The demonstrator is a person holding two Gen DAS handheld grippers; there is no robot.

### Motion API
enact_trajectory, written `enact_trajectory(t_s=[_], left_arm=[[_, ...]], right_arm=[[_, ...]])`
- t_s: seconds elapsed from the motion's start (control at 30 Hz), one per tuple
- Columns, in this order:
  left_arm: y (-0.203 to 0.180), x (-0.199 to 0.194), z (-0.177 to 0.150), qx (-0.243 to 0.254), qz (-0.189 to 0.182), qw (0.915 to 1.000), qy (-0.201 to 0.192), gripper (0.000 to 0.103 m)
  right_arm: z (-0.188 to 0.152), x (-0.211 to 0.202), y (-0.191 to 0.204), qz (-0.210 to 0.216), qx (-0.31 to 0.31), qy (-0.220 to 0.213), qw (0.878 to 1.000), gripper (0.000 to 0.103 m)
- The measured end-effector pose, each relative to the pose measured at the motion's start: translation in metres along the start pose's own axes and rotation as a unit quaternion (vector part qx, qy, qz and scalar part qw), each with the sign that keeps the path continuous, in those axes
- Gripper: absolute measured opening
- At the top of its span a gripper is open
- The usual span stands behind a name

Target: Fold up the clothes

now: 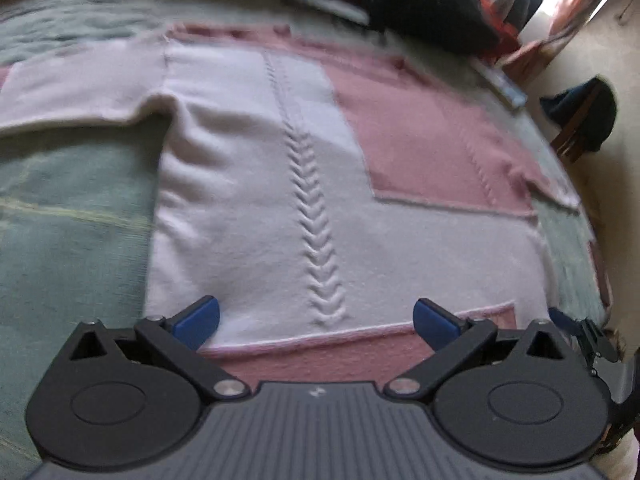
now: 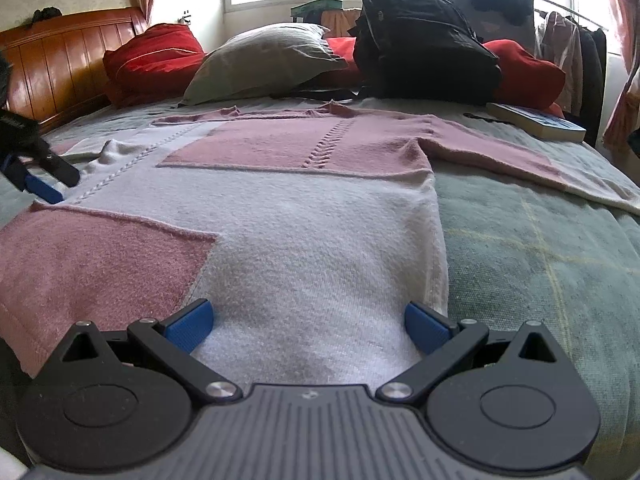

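A pink and white block-patterned knit sweater [image 1: 256, 184] [image 2: 304, 216] lies spread flat on the bed, sleeves out to both sides. My left gripper [image 1: 316, 322] hovers open over its hem, near the left bottom corner, blue fingertips [image 1: 198, 322] wide apart with nothing between them. My right gripper [image 2: 306, 328] is open too, low over the hem at the right bottom corner, the sweater's side edge just beside its right fingertip [image 2: 426, 326]. The left gripper [image 2: 40, 184] also shows at the far left of the right wrist view.
A green plaid bedspread [image 2: 540, 264] covers the bed. At the head lie a grey pillow [image 2: 260, 60], red cushions [image 2: 152, 60], a black backpack [image 2: 424, 48] and a book [image 2: 536, 122]. A wooden headboard [image 2: 52, 64] and a clothes rack [image 2: 568, 40] stand behind.
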State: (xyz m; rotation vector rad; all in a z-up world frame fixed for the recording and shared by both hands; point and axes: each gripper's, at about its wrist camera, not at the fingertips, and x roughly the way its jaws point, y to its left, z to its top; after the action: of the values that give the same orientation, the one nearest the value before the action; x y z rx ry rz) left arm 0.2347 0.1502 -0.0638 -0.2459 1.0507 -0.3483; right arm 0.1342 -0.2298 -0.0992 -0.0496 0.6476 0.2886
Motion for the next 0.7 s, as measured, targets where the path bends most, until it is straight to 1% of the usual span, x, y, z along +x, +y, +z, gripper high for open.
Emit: enact_trajectory(t_s=[0.07, 0.13, 0.17, 0.27, 0.33, 0.4, 0.47, 0.53, 0.57, 0.67, 0.7], left_arm=[[0.01, -0.008, 0.0, -0.015, 0.036, 0.9991, -0.02, 0.102], [0.014, -0.016, 0.003, -0.032, 0.071, 0.9962, -0.037, 0.102], [0.008, -0.02, 0.001, -0.026, 0.071, 0.9961, -0.045, 0.102], [-0.017, -0.032, -0.006, 0.01, 0.048, 0.9964, -0.069, 0.102], [-0.037, -0.037, -0.011, 0.041, 0.033, 0.9951, -0.084, 0.102], [-0.062, -0.032, -0.022, 0.078, 0.03, 0.9912, -0.103, 0.102], [-0.084, -0.02, -0.034, 0.108, 0.037, 0.9867, -0.115, 0.102], [-0.099, -0.004, -0.045, 0.128, 0.046, 0.984, -0.115, 0.102], [-0.104, 0.005, -0.05, 0.138, 0.047, 0.9836, -0.106, 0.102], [-0.109, 0.029, -0.06, 0.148, 0.06, 0.9835, -0.086, 0.102], [-0.11, 0.033, -0.063, 0.147, 0.064, 0.983, -0.09, 0.102]], right_arm=[[-0.001, 0.0, 0.0, -0.001, 0.0, -0.001, 1.0, 0.103], [-0.001, -0.001, 0.0, -0.001, 0.0, -0.002, 1.0, 0.103], [-0.001, -0.001, 0.0, -0.001, 0.0, -0.003, 1.0, 0.103], [-0.001, -0.001, 0.001, -0.002, -0.001, -0.002, 1.0, 0.103], [-0.001, -0.001, 0.001, -0.004, -0.001, -0.002, 1.0, 0.103], [0.0, -0.001, 0.002, -0.005, -0.001, 0.0, 1.0, 0.103], [0.0, -0.002, 0.003, -0.006, -0.002, 0.003, 1.0, 0.103], [0.0, -0.005, 0.003, -0.006, -0.003, 0.01, 1.0, 0.103], [0.001, -0.008, 0.002, -0.004, 0.0, 0.014, 1.0, 0.103], [0.003, -0.022, -0.007, 0.023, 0.028, 0.019, 0.999, 0.103], [0.006, -0.028, -0.015, 0.038, 0.05, 0.013, 0.998, 0.103]])
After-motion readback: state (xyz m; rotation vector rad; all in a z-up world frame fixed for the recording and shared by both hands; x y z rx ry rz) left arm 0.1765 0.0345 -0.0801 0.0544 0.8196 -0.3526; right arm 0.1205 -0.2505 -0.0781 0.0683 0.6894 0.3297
